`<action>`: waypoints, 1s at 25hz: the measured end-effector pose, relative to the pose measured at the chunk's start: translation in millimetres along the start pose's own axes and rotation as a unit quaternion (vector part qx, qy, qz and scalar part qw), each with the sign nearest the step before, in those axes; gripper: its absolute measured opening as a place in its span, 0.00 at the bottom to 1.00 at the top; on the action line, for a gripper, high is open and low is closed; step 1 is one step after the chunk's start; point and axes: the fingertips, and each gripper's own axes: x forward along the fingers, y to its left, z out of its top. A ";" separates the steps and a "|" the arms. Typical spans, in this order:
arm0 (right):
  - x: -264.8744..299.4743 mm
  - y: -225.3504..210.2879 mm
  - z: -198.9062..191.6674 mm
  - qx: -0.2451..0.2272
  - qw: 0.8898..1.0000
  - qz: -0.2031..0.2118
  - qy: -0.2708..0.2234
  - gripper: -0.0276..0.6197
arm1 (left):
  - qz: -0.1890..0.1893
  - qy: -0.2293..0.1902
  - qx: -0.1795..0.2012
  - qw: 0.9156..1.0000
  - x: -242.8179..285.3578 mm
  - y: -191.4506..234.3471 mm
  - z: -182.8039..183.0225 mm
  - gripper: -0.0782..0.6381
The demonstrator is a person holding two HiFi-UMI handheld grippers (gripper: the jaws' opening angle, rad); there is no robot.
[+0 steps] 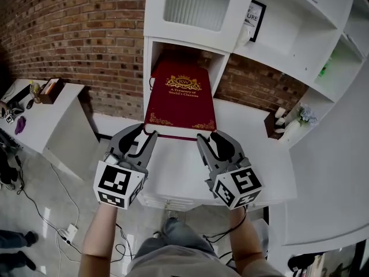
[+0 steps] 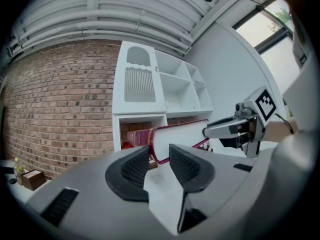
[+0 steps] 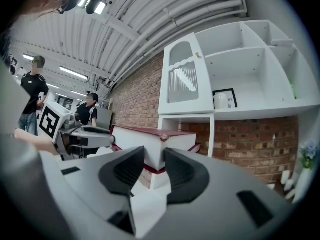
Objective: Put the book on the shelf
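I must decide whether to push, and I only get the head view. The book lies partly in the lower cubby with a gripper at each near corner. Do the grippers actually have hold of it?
Observer: Yes for the left. The left gripper view shows the left gripper with its jaws closed onto the book's near corner.
Operator: And the right one?
Observer: Same. The right gripper has the other near corner between its jaws, pressed from both sides.
Operator: Anyone close by?
Observer: The right gripper view shows a person in a dark shirt standing in the background, beyond the left gripper.
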 end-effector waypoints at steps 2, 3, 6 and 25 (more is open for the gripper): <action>11.9 -3.6 0.3 0.001 1.000 0.004 -0.001 0.25 | 0.005 0.001 0.000 1.000 7.2 8.7 -0.7 0.30; 17.6 -5.9 0.1 0.001 1.000 0.006 -0.001 0.25 | 0.007 0.002 0.000 1.000 11.1 12.6 -1.4 0.30; 34.9 -12.1 -0.4 0.002 1.000 0.012 0.000 0.25 | 0.011 0.006 0.002 1.000 22.8 24.8 -3.4 0.30; 105.6 -53.0 -0.6 0.001 1.000 0.025 -0.005 0.25 | 0.019 0.018 -0.007 1.000 89.5 72.2 -9.9 0.30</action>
